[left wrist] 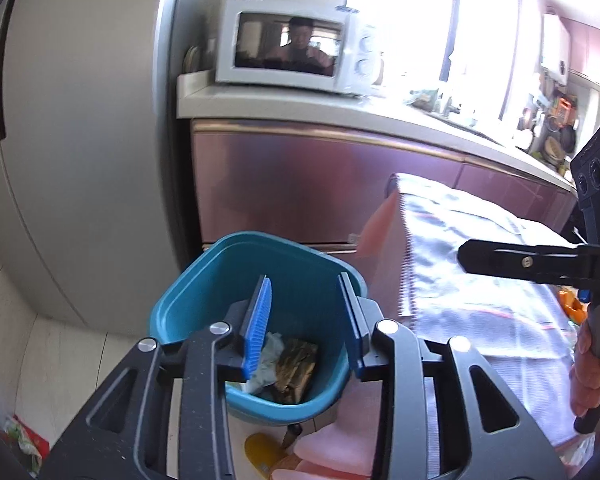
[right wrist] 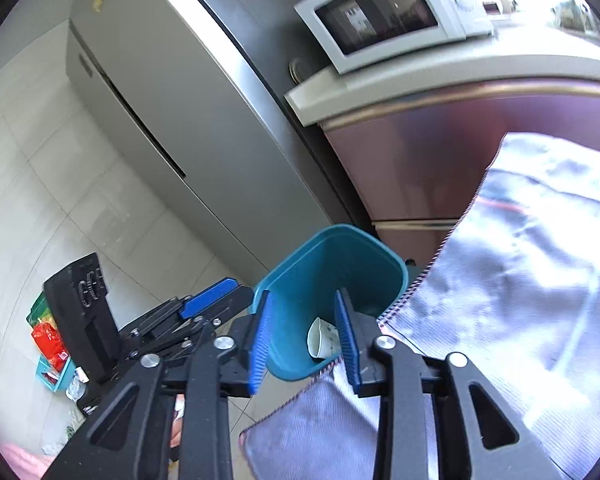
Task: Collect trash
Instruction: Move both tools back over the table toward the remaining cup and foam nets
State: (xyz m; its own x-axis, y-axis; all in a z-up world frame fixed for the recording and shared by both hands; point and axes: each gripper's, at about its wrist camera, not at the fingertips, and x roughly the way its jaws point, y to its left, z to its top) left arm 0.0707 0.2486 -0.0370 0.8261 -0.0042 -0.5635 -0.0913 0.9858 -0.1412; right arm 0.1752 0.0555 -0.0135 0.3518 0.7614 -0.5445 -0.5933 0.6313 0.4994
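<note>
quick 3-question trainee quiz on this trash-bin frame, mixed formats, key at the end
1. True or false: the left claw is clamped on trash.
2. What lies in the teal bin? A) crumpled white tissue and a brown scrap B) a banana peel C) nothing
3. Fill in: on the counter behind the bin stands a white ___.

Key: 1 false, both claws open and hold nothing, right claw included; 2 A; 3 microwave.

bin (left wrist: 204,280) floor partly hidden, blurred microwave (right wrist: 383,12), countertop clutter (left wrist: 551,120) indistinct
</note>
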